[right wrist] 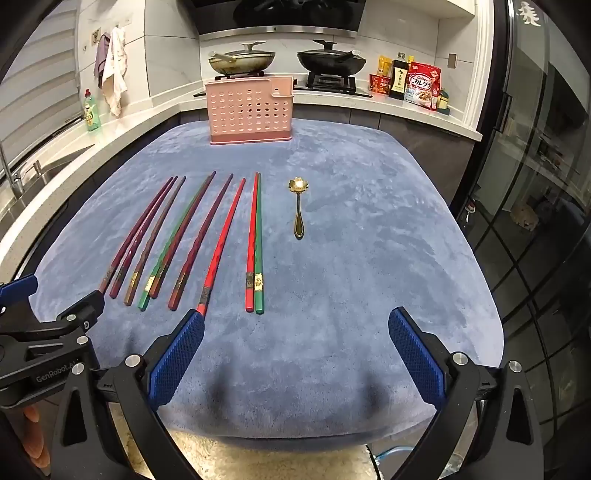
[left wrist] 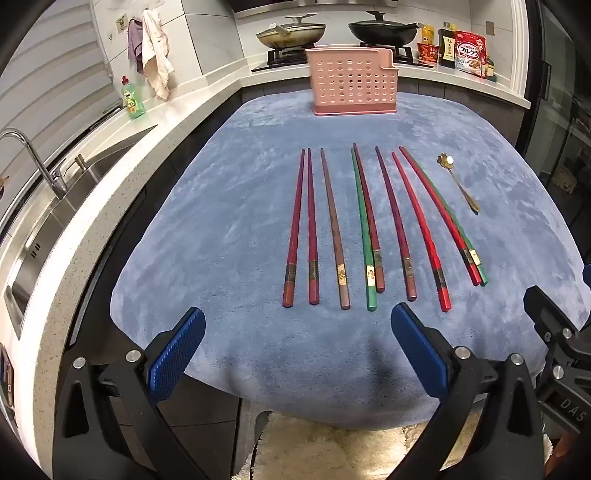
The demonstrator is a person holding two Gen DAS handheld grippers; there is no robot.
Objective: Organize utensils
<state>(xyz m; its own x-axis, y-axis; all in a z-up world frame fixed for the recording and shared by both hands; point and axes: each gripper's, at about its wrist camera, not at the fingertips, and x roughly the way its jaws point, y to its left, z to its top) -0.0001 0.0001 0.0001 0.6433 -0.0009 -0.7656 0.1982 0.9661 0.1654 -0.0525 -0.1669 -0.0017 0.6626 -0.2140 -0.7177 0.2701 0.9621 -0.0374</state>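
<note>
Several chopsticks (left wrist: 369, 229) (right wrist: 199, 236), red, dark red, brown and green, lie side by side on the blue cloth (left wrist: 240, 221) (right wrist: 369, 258), thick ends toward me. A small gold spoon (left wrist: 460, 184) (right wrist: 298, 206) lies to their right. A pink perforated utensil holder (left wrist: 352, 83) (right wrist: 249, 110) stands upright at the cloth's far edge. My left gripper (left wrist: 295, 332) hovers open over the near edge, just short of the chopstick ends. My right gripper (right wrist: 295, 332) is open too, its left finger (right wrist: 177, 354) next to the end of a red chopstick. Both hold nothing.
A sink with a tap (left wrist: 40, 166) and a green soap bottle (left wrist: 132, 98) run along the left counter. Two lidded pans (left wrist: 291, 31) (right wrist: 330, 59) sit on the stove behind the holder, with food packets (right wrist: 421, 86) beside. A glass door (right wrist: 535, 184) stands at right.
</note>
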